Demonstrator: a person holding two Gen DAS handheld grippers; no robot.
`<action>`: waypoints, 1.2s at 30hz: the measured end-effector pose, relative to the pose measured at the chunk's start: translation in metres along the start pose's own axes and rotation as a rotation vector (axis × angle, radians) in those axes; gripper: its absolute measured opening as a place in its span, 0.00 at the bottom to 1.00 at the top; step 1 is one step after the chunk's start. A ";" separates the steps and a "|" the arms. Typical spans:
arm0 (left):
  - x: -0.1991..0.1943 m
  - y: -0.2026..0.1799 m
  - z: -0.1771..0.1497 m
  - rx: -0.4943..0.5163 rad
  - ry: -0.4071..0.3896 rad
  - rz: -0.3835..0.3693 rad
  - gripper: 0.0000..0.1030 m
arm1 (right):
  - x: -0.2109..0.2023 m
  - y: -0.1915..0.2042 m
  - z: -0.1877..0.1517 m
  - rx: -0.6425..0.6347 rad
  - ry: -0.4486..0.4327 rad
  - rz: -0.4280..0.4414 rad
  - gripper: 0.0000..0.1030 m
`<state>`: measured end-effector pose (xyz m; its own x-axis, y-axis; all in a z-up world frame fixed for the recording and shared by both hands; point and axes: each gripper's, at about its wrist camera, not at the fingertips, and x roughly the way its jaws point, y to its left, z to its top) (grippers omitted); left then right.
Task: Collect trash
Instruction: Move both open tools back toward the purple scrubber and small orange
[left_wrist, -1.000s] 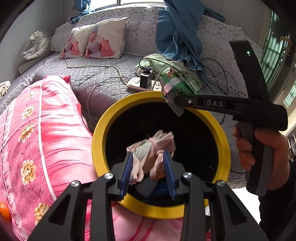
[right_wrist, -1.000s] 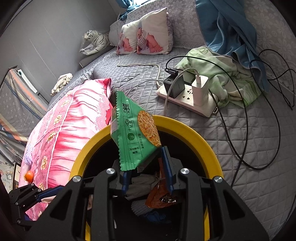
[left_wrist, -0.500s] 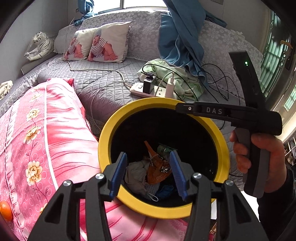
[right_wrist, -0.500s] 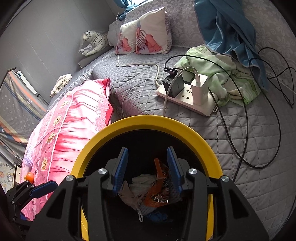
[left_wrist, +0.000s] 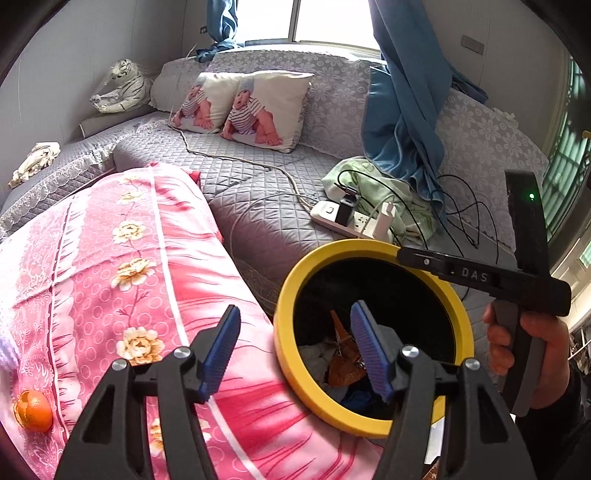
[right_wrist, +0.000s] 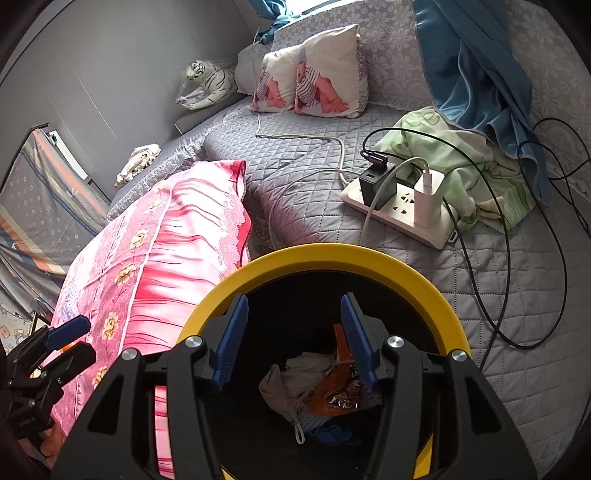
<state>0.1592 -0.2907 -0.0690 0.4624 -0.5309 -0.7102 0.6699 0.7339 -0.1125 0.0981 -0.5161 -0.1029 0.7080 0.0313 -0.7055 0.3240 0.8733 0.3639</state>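
A yellow-rimmed black bin (left_wrist: 282, 332) (right_wrist: 406, 266) stands beside the bed. Inside it lies trash: an orange foil wrapper (right_wrist: 332, 391) (left_wrist: 343, 363), a pale crumpled wad (right_wrist: 295, 373) and something blue. My left gripper (left_wrist: 295, 349) hangs over the bin's left rim and the pink quilt, jaws opening with nothing between them. My right gripper (right_wrist: 293, 334) sits above the bin's mouth, jaws opening and empty. In the left wrist view the right gripper's body (left_wrist: 480, 275) reaches over the bin's far rim, held by a hand (left_wrist: 532, 336). An orange (left_wrist: 33, 410) lies on the quilt at lower left.
A pink flowered quilt (left_wrist: 122, 280) (right_wrist: 155, 266) lies left of the bin. On the grey bedspread sit a white power strip (right_wrist: 402, 206) with chargers and black cables, a green cloth (right_wrist: 461, 162), a blue curtain (left_wrist: 406, 122), two printed pillows (left_wrist: 243, 107) and a toy tiger (left_wrist: 118, 85).
Both grippers let go of their trash: the pink-white wad and the green snack packet dropped into the bin. Both jaws widened. The left gripper rose and drew back to the left.
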 end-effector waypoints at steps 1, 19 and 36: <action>-0.004 0.005 0.001 -0.008 -0.009 0.005 0.60 | -0.001 0.004 0.001 -0.007 -0.003 0.003 0.51; -0.079 0.110 0.004 -0.147 -0.125 0.200 0.75 | -0.005 0.117 0.010 -0.198 -0.010 0.140 0.62; -0.158 0.217 -0.019 -0.322 -0.218 0.413 0.90 | 0.010 0.253 -0.012 -0.427 0.024 0.306 0.75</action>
<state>0.2208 -0.0394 0.0054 0.7805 -0.2224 -0.5843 0.2129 0.9733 -0.0862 0.1796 -0.2893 -0.0251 0.7137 0.3230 -0.6215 -0.1840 0.9426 0.2786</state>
